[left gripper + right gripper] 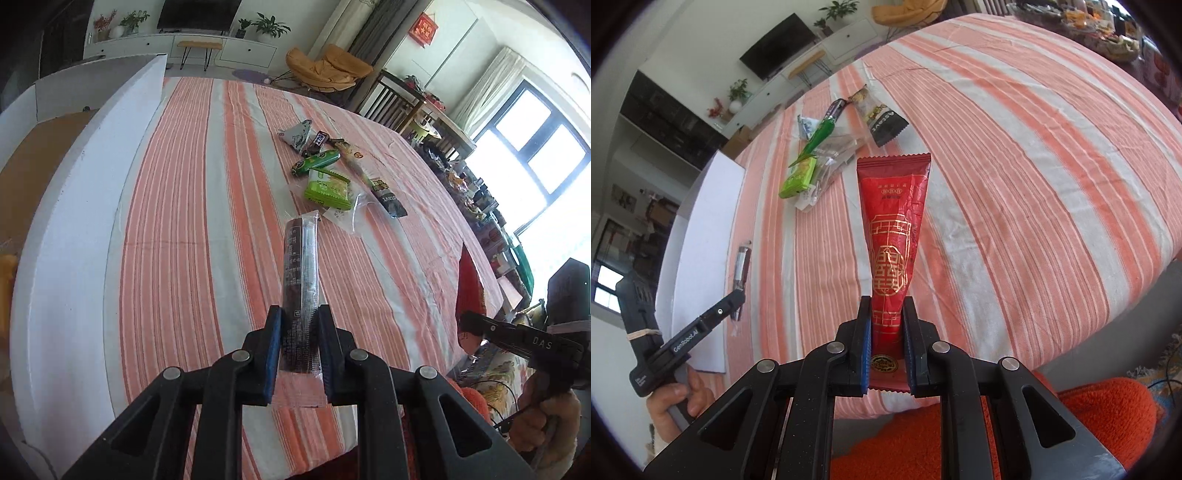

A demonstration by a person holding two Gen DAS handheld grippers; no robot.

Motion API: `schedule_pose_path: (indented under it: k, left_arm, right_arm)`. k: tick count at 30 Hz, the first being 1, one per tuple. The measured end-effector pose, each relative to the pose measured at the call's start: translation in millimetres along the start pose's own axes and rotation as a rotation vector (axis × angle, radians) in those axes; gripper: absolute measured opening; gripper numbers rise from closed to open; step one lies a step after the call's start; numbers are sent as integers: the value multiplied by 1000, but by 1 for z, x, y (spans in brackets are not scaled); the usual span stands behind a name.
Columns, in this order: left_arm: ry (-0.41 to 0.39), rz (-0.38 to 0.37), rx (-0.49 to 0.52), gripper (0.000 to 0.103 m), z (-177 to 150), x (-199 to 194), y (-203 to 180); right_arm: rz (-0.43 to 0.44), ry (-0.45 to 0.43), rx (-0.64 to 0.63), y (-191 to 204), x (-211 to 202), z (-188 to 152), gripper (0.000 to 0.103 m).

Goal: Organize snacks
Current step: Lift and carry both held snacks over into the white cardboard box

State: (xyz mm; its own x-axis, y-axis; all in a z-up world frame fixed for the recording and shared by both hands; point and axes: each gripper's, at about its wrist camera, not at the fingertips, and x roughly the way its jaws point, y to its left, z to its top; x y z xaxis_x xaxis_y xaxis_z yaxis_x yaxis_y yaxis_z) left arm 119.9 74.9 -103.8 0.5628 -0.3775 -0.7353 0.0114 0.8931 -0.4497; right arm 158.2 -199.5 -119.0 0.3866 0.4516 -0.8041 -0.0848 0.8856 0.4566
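My left gripper (297, 317) is shut on a long dark brown snack stick in clear wrap (299, 280), held above the striped tablecloth (177, 221). My right gripper (886, 306) is shut on a red snack packet with gold print (894, 229); the packet shows in the left wrist view (469, 291) at the right. A heap of snacks lies further out: a light green packet (327, 186), a dark green wrapped bar (317, 160), a grey packet (297, 134), a long black-ended stick (373, 181). The heap shows in the right wrist view too (827, 155).
A white foam board (74, 206) lies along the table's left side, with a brown cardboard box (29, 162) beyond it. A cluttered shelf stands by the window at the right (480, 199). An orange cushion (1108, 410) sits below the table's near edge.
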Motion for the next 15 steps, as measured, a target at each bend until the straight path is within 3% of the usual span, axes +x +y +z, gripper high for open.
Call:
schedule_pose_path:
  k: [3,5,10,15]
  left_arm:
    - [-77,-68,-49,18,9,-62,13]
    - [-149,-37,-66,18,19,-100,31]
    - [-292,224,-154,18,40,-165,110]
    - [-299,476,-219,20,40,-173,180]
  right_arm:
    - [77,-2,-70,47,-2,8,15]
    - [142,2,-134,91,-1,12,15]
    - [305,33,-348,227,9,13,15]
    - [370,56,-538,336,46,-4,18]
